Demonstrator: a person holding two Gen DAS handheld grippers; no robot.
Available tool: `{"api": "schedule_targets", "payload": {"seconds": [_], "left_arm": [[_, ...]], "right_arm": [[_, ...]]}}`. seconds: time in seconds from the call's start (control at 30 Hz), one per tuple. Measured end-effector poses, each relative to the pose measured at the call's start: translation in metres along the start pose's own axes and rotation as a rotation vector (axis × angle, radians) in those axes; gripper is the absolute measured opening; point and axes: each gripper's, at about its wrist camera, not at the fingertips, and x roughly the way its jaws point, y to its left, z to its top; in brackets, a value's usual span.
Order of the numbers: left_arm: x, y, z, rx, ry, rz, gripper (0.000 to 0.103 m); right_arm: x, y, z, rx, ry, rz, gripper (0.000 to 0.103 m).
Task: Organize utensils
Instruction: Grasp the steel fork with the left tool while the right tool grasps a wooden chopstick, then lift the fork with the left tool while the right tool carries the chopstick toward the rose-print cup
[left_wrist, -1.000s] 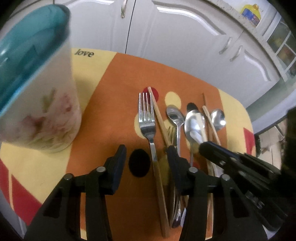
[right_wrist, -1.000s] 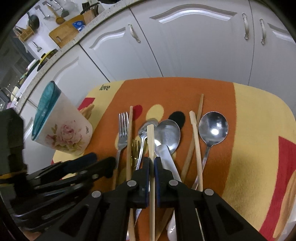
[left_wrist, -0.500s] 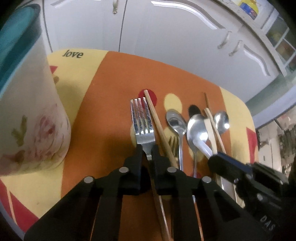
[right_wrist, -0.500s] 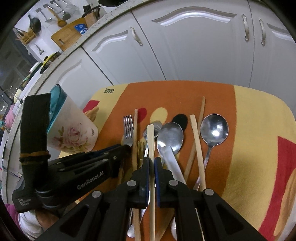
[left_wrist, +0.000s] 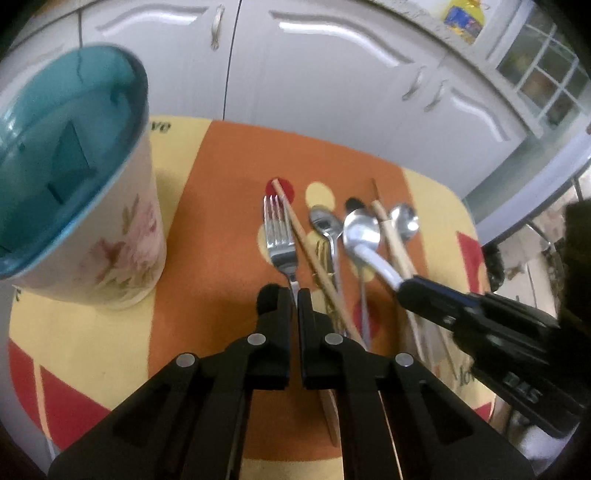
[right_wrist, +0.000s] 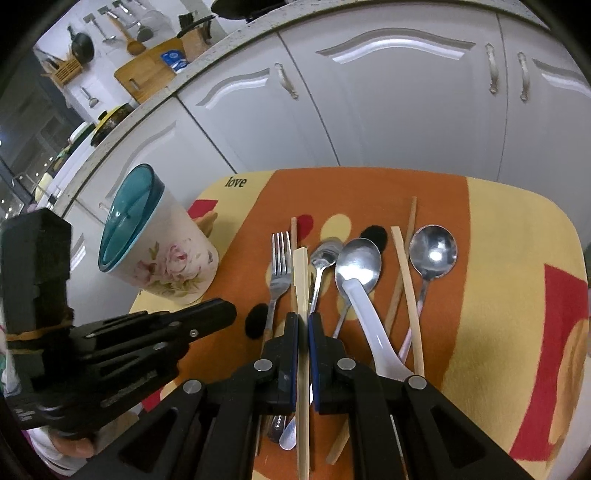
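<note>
Left gripper (left_wrist: 295, 295) is clamped on the steel fork (left_wrist: 279, 236), centre frame. Right gripper (right_wrist: 303, 319) pinches one flat pale chopstick (right_wrist: 301, 280). Three shiny spoons lie centre-right; the round floral holder (right_wrist: 162, 258), teal-lined, stands left.

My counter (right_wrist: 517, 229) wears an orange and yellow cloth; a floral holder (right_wrist: 162, 254) stands frame-left, cutlery (right_wrist: 358, 266) lies centre.

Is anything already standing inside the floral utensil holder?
No, the left wrist view looks into the floral utensil holder and shows only its bare teal interior.
</note>
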Motion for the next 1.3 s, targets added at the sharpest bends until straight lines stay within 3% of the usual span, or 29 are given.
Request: {"api": "schedule_targets", "payload": {"seconds": [0.23, 0.37, 0.4, 0.43, 0.5, 0.6, 0.77, 1.3], "left_arm": [[0.039, -0.004, 0.008, 0.004, 0.069, 0.027, 0.022], [0.048, -0.012, 0.012, 0.052, 0.064, 0.048, 0.022], [0.049, -0.013, 0.013, 0.060, 0.063, 0.049, 0.020], [0.049, -0.011, 0.014, 0.060, 0.066, 0.052, 0.010], [0.047, -0.005, 0.013, 0.045, 0.074, 0.021, 0.008], [0.032, 0.008, 0.008, 0.000, 0.070, -0.034, 0.006], [-0.013, 0.012, 0.001, 0.010, -0.006, -0.100, 0.004], [-0.118, 0.026, 0.009, 0.021, -0.209, -0.186, 0.004]], "right_arm": [[-0.007, -0.005, -0.005, 0.016, -0.006, -0.008, 0.005], [-0.009, -0.011, -0.004, 0.034, -0.012, -0.002, 0.005], [-0.009, -0.011, -0.003, 0.036, -0.013, -0.001, 0.005], [-0.009, -0.012, -0.002, 0.037, -0.014, 0.002, 0.005], [-0.009, -0.011, -0.001, 0.037, -0.019, 0.008, 0.005], [-0.012, -0.007, -0.001, 0.035, -0.032, 0.017, 0.005], [-0.022, 0.003, 0.001, 0.019, -0.059, 0.027, 0.005], [-0.057, 0.060, 0.022, -0.080, -0.142, 0.115, 0.005]]}}
